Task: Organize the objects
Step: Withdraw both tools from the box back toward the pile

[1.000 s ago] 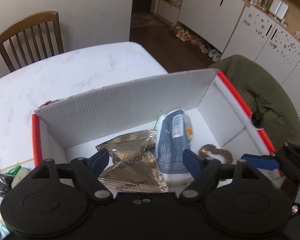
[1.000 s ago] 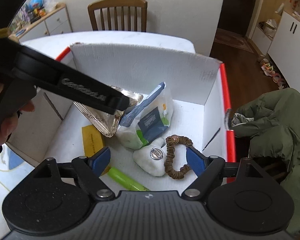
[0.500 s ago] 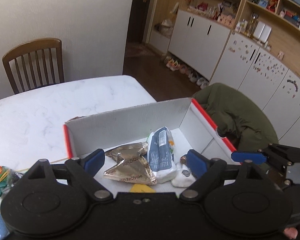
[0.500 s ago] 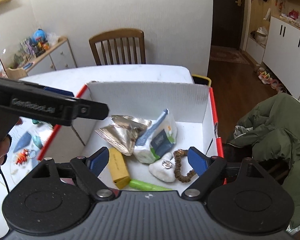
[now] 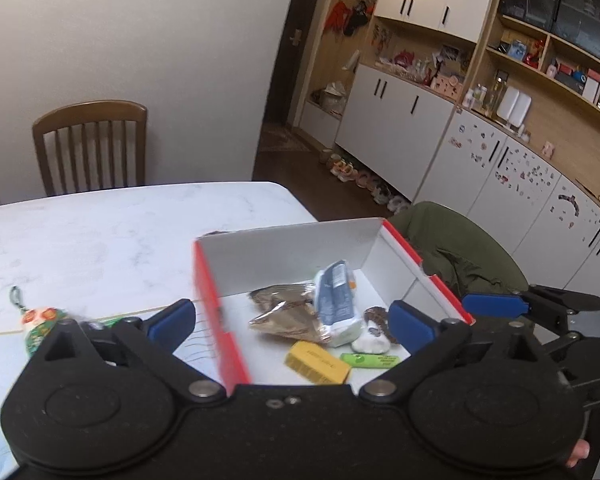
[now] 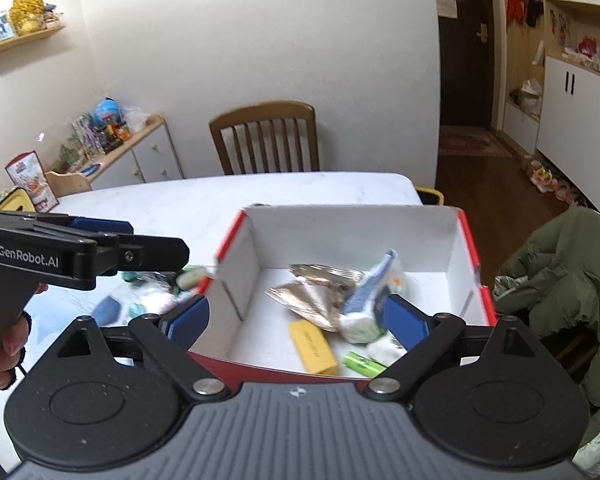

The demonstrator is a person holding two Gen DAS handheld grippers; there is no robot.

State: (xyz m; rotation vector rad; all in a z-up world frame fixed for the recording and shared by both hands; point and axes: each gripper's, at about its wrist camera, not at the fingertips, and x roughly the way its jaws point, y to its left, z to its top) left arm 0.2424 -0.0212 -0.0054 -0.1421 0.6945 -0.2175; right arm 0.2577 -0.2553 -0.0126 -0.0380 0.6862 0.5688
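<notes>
The left gripper (image 5: 292, 322) is wide open and holds nothing. The right gripper (image 6: 296, 320) is wide open too, with nothing in it. Both hang above the near edge of a white cardboard box with red rims (image 5: 210, 292) that sits on a white marble table (image 5: 100, 232). Inside the box, just ahead of the grippers, lie a shiny gold foil snack bag (image 5: 288, 314), a blue and white soft packet (image 5: 336, 304) touching it, a flat yellow bar (image 5: 316, 368), a green tube (image 5: 370, 360), a white stone-like lump (image 5: 370, 345) and a brown beaded ring (image 5: 376, 316). Left of the left gripper, outside the box, a small painted keychain toy (image 5: 40, 320) lies on the table. A green jacket (image 6: 560, 276) hangs to the right.
</notes>
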